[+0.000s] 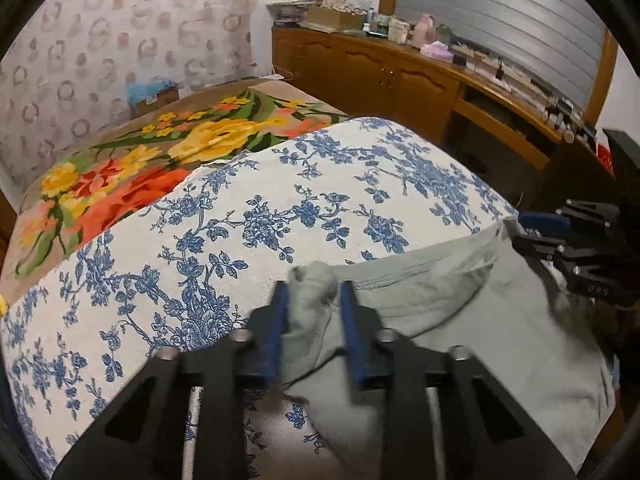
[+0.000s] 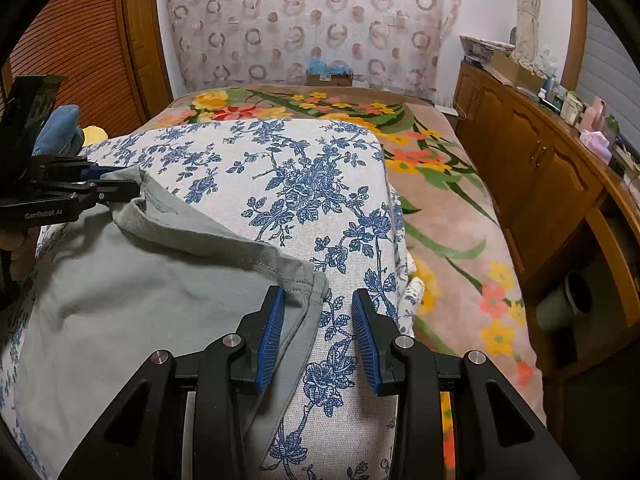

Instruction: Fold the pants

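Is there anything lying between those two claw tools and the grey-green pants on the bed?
Nothing visible. The left gripper already pinches one bunched corner of the pants. The right gripper stands open at the other corner, one pad on the hem, with only the blue-flowered cover between its jaws beyond that.

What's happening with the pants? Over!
Left gripper pinching a pants corner. Right gripper open at the other corner. Nothing in the way.

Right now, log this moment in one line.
left gripper: shut on pants corner | right gripper: open at other corner | pants: flat on bed
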`<state>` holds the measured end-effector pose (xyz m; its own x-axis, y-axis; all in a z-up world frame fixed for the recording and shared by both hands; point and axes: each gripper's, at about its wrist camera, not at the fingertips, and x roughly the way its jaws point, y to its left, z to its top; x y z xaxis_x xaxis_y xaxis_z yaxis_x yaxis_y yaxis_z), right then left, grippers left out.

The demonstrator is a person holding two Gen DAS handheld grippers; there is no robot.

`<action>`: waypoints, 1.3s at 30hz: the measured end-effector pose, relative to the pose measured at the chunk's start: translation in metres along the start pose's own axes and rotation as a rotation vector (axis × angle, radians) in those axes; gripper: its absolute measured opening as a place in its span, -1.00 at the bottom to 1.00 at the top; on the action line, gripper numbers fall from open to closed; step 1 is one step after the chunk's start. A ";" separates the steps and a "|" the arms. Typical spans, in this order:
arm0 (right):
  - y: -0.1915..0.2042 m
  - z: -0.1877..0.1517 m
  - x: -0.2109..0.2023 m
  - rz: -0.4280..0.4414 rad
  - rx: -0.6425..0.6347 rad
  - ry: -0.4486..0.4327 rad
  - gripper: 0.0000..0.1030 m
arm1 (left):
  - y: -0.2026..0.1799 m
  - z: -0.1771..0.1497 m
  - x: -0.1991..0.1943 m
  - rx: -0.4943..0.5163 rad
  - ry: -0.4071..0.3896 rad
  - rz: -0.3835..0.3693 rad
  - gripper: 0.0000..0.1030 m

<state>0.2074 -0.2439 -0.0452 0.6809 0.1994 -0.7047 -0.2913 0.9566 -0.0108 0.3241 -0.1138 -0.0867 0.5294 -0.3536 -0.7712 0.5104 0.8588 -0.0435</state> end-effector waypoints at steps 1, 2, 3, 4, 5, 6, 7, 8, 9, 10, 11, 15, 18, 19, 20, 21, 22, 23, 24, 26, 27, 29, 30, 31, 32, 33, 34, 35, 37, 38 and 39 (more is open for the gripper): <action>0.000 0.000 0.000 0.000 0.000 0.000 -0.29 | -0.001 0.001 -0.002 0.005 -0.008 0.010 -0.76; 0.000 0.000 0.000 -0.001 -0.001 0.000 -0.28 | -0.001 0.001 -0.004 0.006 -0.022 0.012 -0.79; 0.001 0.000 0.000 -0.002 -0.001 0.000 -0.28 | 0.001 0.002 -0.007 0.003 -0.038 0.016 -0.81; 0.002 0.000 0.000 -0.002 0.000 0.000 -0.28 | 0.004 0.004 -0.013 -0.009 -0.071 0.033 -0.82; 0.001 0.000 0.000 -0.001 -0.001 -0.001 -0.28 | 0.006 0.006 -0.017 -0.022 -0.091 0.041 -0.82; 0.001 0.000 0.000 -0.001 -0.001 -0.001 -0.28 | 0.008 0.008 -0.019 -0.034 -0.103 0.043 -0.82; 0.001 0.000 0.000 -0.001 -0.002 -0.001 -0.28 | 0.011 0.010 -0.020 -0.044 -0.110 0.044 -0.82; 0.001 0.000 0.000 -0.001 -0.003 -0.001 -0.28 | 0.012 0.012 -0.019 -0.045 -0.109 0.046 -0.82; 0.001 0.000 0.000 0.000 -0.002 -0.001 -0.28 | 0.013 0.014 -0.017 -0.042 -0.102 0.050 -0.82; 0.001 0.000 0.000 0.000 -0.002 -0.001 -0.28 | 0.013 0.014 -0.014 -0.042 -0.093 0.056 -0.82; 0.001 0.000 0.000 0.000 -0.002 -0.001 -0.28 | 0.013 0.015 -0.012 -0.041 -0.083 0.057 -0.82; 0.001 0.000 0.000 0.000 -0.001 -0.002 -0.26 | 0.014 0.013 -0.011 -0.039 -0.077 0.105 -0.73; 0.001 -0.001 0.000 -0.002 0.000 -0.002 -0.25 | 0.018 0.010 -0.016 -0.069 -0.074 0.108 -0.40; 0.001 -0.001 0.000 -0.001 0.000 -0.002 -0.25 | 0.018 0.008 -0.020 -0.070 -0.078 0.112 -0.31; 0.001 -0.001 0.000 -0.001 -0.001 -0.002 -0.25 | 0.018 0.006 -0.023 -0.069 -0.084 0.115 -0.05; 0.001 -0.001 0.000 -0.001 -0.001 -0.002 -0.24 | 0.018 0.005 -0.027 -0.069 -0.094 0.116 0.13; 0.001 -0.001 0.000 -0.003 0.000 -0.002 -0.22 | 0.017 0.003 -0.032 -0.068 -0.107 0.114 0.19; 0.000 -0.001 0.000 -0.004 0.002 -0.002 -0.21 | 0.016 0.001 -0.037 -0.065 -0.115 0.110 0.34; -0.002 -0.001 0.000 -0.003 0.004 -0.002 -0.21 | 0.014 -0.001 -0.042 -0.062 -0.119 0.106 0.50; -0.001 -0.001 0.000 -0.008 0.005 -0.001 -0.18 | 0.012 -0.005 -0.050 -0.059 -0.131 0.100 0.55; -0.001 -0.001 0.000 -0.011 0.003 -0.001 -0.18 | 0.010 -0.006 -0.053 -0.057 -0.133 0.098 0.58; -0.001 0.000 0.001 -0.012 0.003 -0.001 -0.17 | 0.007 -0.010 -0.062 -0.052 -0.135 0.095 0.58; -0.001 0.000 0.001 -0.010 0.005 0.000 -0.17 | 0.006 -0.012 -0.065 -0.051 -0.133 0.097 0.58; -0.002 0.000 0.001 -0.008 0.006 0.000 -0.16 | 0.003 -0.016 -0.070 -0.051 -0.131 0.098 0.58; -0.002 0.000 0.001 -0.005 0.006 -0.001 -0.16 | 0.002 -0.018 -0.073 -0.051 -0.134 0.100 0.58; -0.003 0.000 0.001 -0.002 0.009 0.000 -0.16 | 0.001 -0.021 -0.077 -0.051 -0.137 0.102 0.58; -0.003 0.000 0.001 0.002 0.010 0.000 -0.16 | -0.001 -0.024 -0.082 -0.052 -0.142 0.105 0.58; -0.004 0.001 0.001 0.008 0.006 -0.005 -0.16 | -0.002 -0.027 -0.084 -0.054 -0.143 0.106 0.58; -0.002 -0.001 -0.004 0.003 0.001 -0.016 -0.16 | -0.006 -0.033 -0.090 -0.053 -0.141 0.108 0.58; 0.001 -0.003 -0.009 -0.005 -0.001 -0.024 -0.16 | -0.010 -0.038 -0.094 -0.049 -0.138 0.111 0.58; 0.003 -0.006 -0.015 -0.001 0.001 -0.037 -0.16 | -0.013 -0.043 -0.096 -0.044 -0.137 0.110 0.58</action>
<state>0.1923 -0.2450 -0.0385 0.7055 0.2062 -0.6781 -0.2903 0.9569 -0.0110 0.2377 -0.0747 -0.0392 0.6689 -0.3016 -0.6794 0.4158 0.9094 0.0058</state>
